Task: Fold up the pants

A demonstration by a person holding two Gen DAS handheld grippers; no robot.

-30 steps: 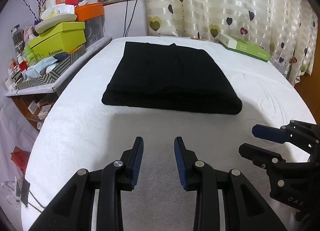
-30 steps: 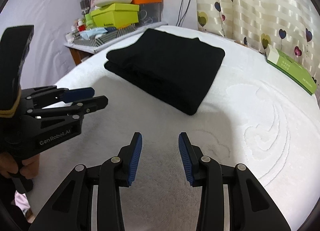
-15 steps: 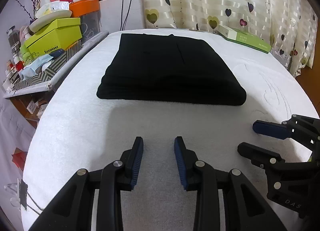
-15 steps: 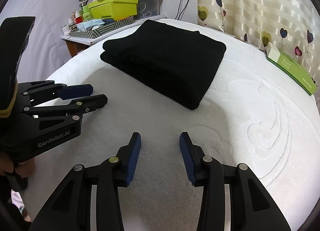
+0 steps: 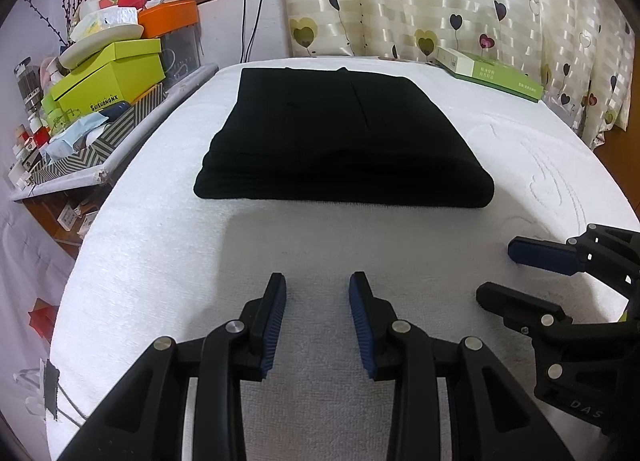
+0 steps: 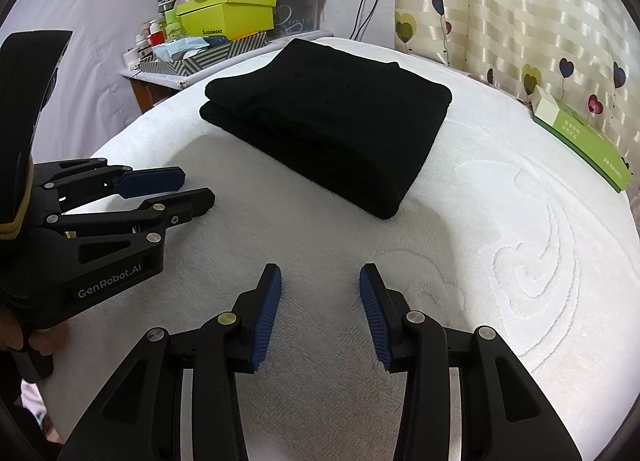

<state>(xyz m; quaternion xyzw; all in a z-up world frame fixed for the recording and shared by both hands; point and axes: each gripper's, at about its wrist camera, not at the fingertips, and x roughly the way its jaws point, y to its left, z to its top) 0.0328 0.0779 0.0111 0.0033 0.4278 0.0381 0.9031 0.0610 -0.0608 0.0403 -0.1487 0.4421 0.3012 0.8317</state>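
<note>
The black pants (image 5: 340,141) lie folded into a thick rectangular stack on the white bed (image 5: 180,261); the same stack of pants (image 6: 332,117) shows in the right wrist view. My left gripper (image 5: 318,289) hovers open over bare bedding in front of the stack, holding nothing. My right gripper (image 6: 320,281) is open too, empty, short of the stack's near corner. Each gripper appears in the other's view: the right gripper (image 5: 504,273) at the right edge, the left gripper (image 6: 188,191) at the left, held by a hand (image 6: 36,337).
A green flat box (image 5: 488,71) lies at the bed's far right by the heart-patterned curtain (image 5: 460,1). A cluttered side shelf (image 5: 80,121) with lime and orange boxes stands left of the bed. The bed's left edge (image 5: 68,301) drops off.
Both grippers have shifted slightly, so the folded pants sit a little differently in each view. The pants themselves have not moved, and both grippers stay open.
</note>
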